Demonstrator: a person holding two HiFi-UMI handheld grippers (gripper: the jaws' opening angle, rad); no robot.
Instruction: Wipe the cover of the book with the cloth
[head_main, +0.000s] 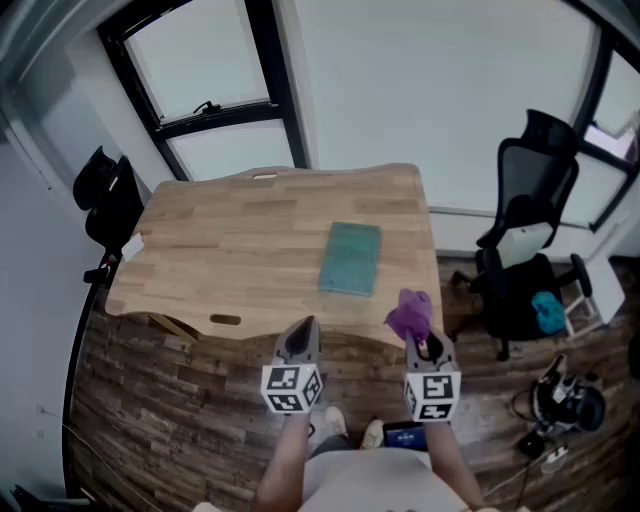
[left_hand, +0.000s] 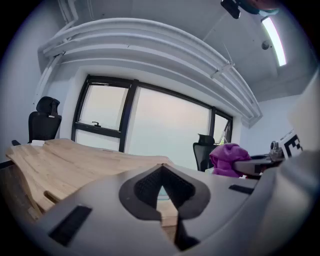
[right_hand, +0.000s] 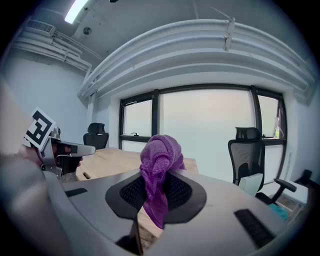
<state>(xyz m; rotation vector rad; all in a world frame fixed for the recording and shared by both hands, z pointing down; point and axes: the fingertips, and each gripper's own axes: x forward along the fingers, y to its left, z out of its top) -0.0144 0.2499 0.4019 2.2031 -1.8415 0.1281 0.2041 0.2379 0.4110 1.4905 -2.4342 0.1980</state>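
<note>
- Head view: the book (head_main: 351, 257) lay flat on the worktop (head_main: 230, 240), toward its right side, with its long axis running away from the person and only slightly skewed. Both tools hovered at the near edge, apart from the book. The left tool (head_main: 300, 335) was below and left of it. The right tool (head_main: 425, 345), with the purple cloth (head_main: 410, 313) bunched at its tip, was below and right. So the book lay ahead of the cloth and a little to its left, between the two tools' lines. I judged that the cloth-bearing right tool would have to travel forward and inward to reach the cover.
- Left gripper view: the left tool's jaws were pressed together with nothing between them. A thin teal sliver just past the tips was probably the book, though too little of it showed to be sure. The cloth showed off to the right.
- Right gripper view: the right tool's jaws were pinching the cloth, which stood up in a knot above the pads (right_hand: 127, 192) and hung down in a tail below. The cloth hid the book here, and only the worktop showed beyond.
</note>
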